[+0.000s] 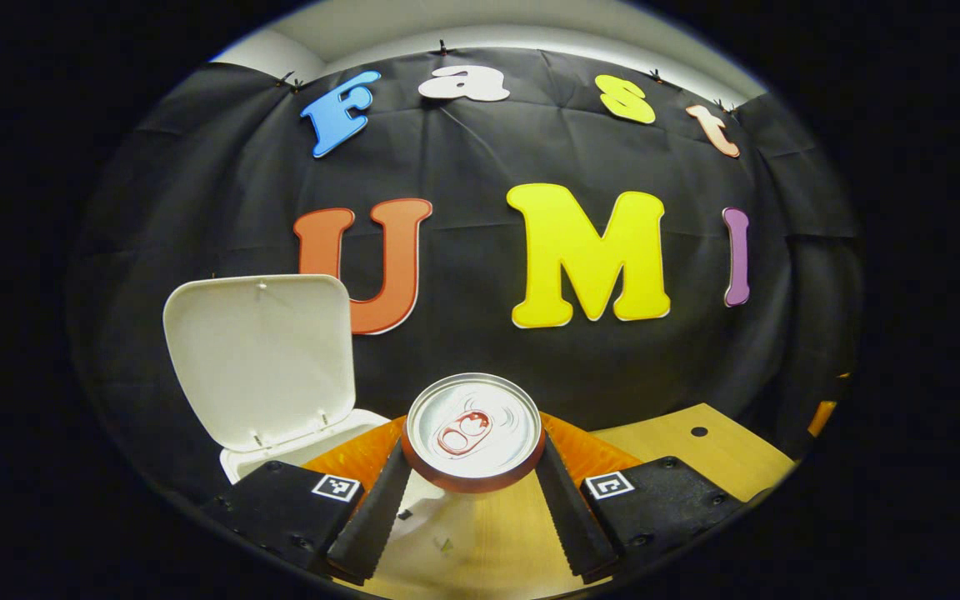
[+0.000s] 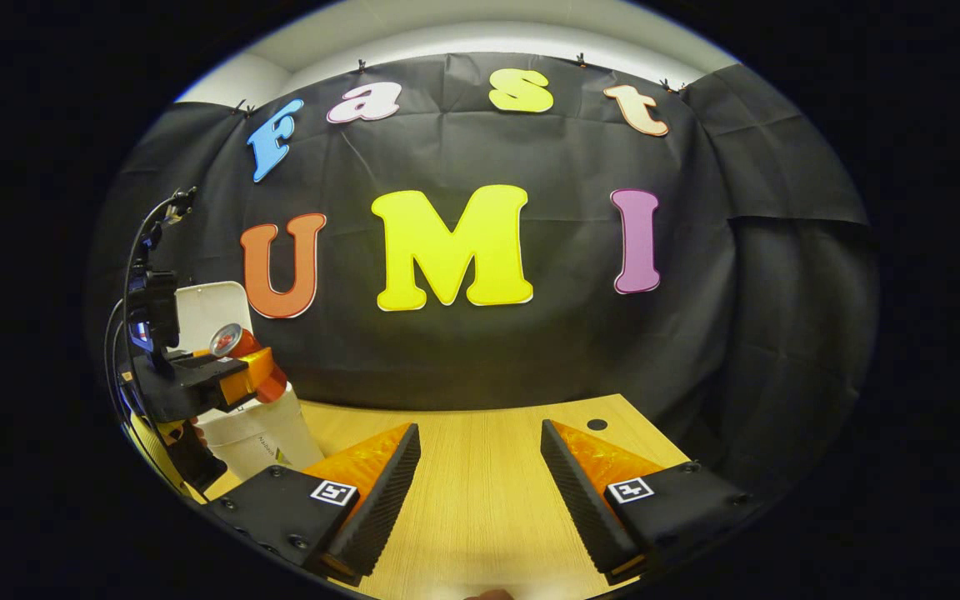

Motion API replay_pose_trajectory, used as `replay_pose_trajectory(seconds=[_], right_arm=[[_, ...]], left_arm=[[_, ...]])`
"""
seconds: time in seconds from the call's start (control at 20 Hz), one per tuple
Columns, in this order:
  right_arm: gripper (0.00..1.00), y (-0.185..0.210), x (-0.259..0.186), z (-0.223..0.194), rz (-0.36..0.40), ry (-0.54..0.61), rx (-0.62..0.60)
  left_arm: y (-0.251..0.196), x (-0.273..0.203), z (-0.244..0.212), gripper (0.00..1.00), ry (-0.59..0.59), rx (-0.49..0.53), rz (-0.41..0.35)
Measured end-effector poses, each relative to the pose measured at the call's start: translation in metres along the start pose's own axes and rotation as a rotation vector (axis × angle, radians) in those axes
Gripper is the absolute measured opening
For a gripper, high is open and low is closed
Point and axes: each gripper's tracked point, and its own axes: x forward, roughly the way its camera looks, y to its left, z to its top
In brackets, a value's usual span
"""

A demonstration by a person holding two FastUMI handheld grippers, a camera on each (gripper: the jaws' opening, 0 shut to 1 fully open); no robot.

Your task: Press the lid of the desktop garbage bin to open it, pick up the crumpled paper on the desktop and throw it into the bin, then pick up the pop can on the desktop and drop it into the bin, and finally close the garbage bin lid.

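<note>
In the left gripper view my left gripper (image 1: 473, 467) is shut on the pop can (image 1: 473, 427), which I see from its silver top with a red tab. The can is held up in the air. To its left the white garbage bin (image 1: 313, 437) stands with its lid (image 1: 262, 360) raised upright. In the right gripper view my right gripper (image 2: 480, 475) hangs open over the wooden table (image 2: 480, 508), nothing between its fingers. Far left in that view the left gripper (image 2: 238, 375) holds the red can (image 2: 234, 342) above the white bin (image 2: 259, 437), whose lid (image 2: 205, 312) stands behind.
The wooden table has a small dark hole (image 2: 597, 425) near its back right. A cable (image 2: 142, 242) rises from the left gripper's body. The booth's black cloth wall closes the back and right side.
</note>
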Motion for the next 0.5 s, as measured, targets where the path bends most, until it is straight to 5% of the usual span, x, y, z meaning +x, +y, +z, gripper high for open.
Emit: replay_pose_trajectory(seconds=[0.5], right_arm=[[0.93, 0.005, 0.001, -0.003, 0.013, 0.007, -0.011]], left_arm=[[0.059, 0.003, -0.005, 0.83, 0.025, 0.026, 0.165]])
